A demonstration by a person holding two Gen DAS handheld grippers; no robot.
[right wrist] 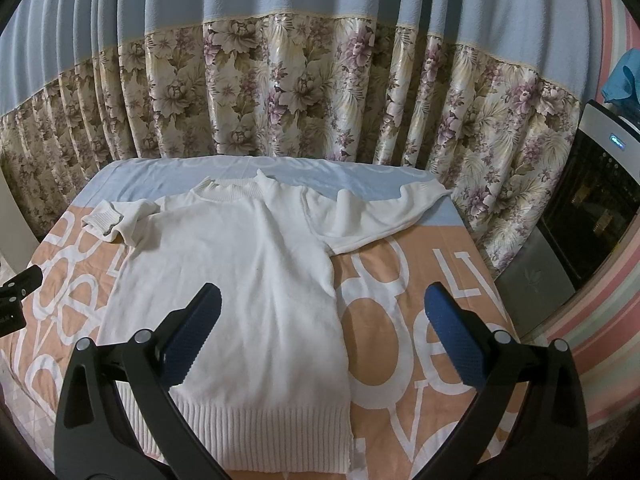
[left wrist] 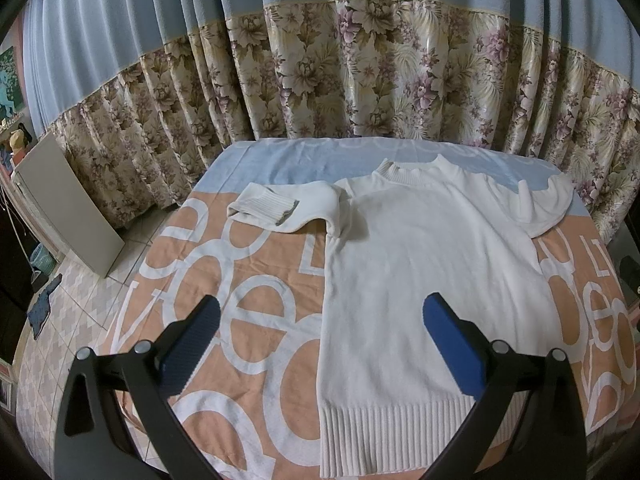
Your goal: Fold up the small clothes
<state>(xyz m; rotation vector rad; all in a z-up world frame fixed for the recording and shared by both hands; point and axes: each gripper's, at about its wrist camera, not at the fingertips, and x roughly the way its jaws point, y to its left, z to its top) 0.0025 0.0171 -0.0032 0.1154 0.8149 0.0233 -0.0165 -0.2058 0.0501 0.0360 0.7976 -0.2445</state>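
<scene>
The sweater [left wrist: 420, 280] is showing soft matt knit, ribbed at the hem. The pads [right wrist: 192, 336] are looking like textured blue rubber on matt black plastic. The curtain [left wrist: 360, 72] is gleaming, satiny.

a home bedroom: floral curtains [left wrist: 320, 80], patterned bedsheet [left wrist: 248, 300], tiled floor [left wrist: 80, 300].
</scene>
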